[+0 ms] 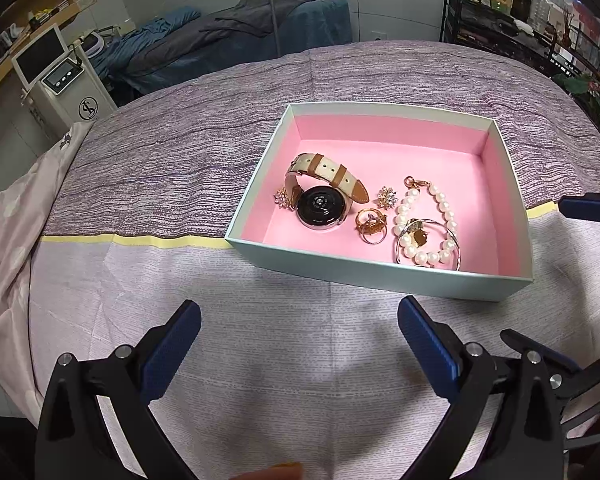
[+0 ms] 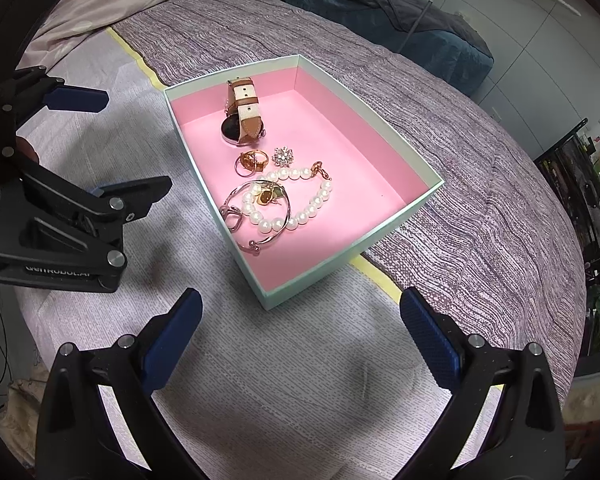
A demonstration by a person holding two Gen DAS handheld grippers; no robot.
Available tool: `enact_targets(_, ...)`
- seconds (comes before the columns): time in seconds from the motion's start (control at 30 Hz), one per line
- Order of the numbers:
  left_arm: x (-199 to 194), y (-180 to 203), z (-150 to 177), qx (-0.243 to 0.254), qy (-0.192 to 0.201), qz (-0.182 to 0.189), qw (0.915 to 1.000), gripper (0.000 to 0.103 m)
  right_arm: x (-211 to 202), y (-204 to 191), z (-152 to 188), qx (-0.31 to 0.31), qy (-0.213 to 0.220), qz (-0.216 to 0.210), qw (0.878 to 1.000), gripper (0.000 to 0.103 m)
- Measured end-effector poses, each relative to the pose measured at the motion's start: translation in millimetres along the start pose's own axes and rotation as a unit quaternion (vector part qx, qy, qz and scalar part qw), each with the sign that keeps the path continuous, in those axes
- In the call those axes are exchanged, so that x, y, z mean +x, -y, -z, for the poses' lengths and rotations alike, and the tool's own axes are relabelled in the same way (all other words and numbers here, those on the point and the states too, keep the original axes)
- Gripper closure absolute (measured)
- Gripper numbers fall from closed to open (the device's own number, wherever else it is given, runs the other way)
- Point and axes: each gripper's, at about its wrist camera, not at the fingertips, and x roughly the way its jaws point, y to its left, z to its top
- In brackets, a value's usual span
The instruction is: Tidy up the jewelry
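You work over a bed covered with a woven sheet [image 1: 188,152], purple and streaky on the far part and pale lilac near you, with a thin yellow stripe [image 1: 168,241] between the two parts. Behind the bed there is a second bed with a dark blue-grey blanket [image 1: 236,28], a white machine with a screen [image 1: 56,68] at the left, and a black shelf rack [image 1: 500,20] with bottles at the right.

Your left gripper [image 1: 300,320] hovers above the pale cloth, just in front of the box, and its two blue-padded fingers are spread wide with nothing between them. Your right gripper [image 2: 300,312] is held the same way, low over the sheet near the box corner, its fingers also wide apart and empty. In the right wrist view your left gripper is visible at the left side, pointing toward the box.

The box [image 1: 380,276] is rectangular cardboard, mint green outside and smooth pink inside, without lid. All the jewelry lies in it: a watch [image 1: 322,208] with a round dark back and a cream and tan leather strap, a sparkling flower brooch [image 1: 387,198], gold rings [image 1: 371,224] with an amber stone, a pearl bracelet [image 1: 428,256] of round glossy beads, and a thin silver bangle [image 2: 256,216] lying over the pearls.
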Motion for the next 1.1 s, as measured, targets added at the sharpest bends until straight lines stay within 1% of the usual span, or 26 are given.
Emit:
enact_targets(0.13,4.0,1.0,2.5,0.005,-0.002,-0.007,1.0000,0.006,3.9,0.3,1.9,-0.002,-0.003,0.011,1.000,0.006)
enact_targets(0.4,29.7,13.4,20.2,0.047,-0.019,-0.037,0.9980,0.006,28.4,-3.5,13.5,-0.017,-0.030,0.049,0.998,0.006)
enact_targets(0.47,34.3,15.0,23.3,0.053,-0.020,-0.040,0.9976,0.006,32.9,-4.0,15.9,-0.018,-0.034,0.050,0.998,0.006)
enact_targets(0.63,35.8,16.4,26.2,0.062,-0.005,-0.045,0.9971,0.005,35.2,-2.7,17.5,-0.017,-0.031,0.054,0.998,0.005)
enact_targets(1.1,39.2,21.2,30.5,0.075,0.013,-0.048,0.9960,0.005,39.9,-4.3,17.8,-0.017,-0.031,0.054,0.998,0.005)
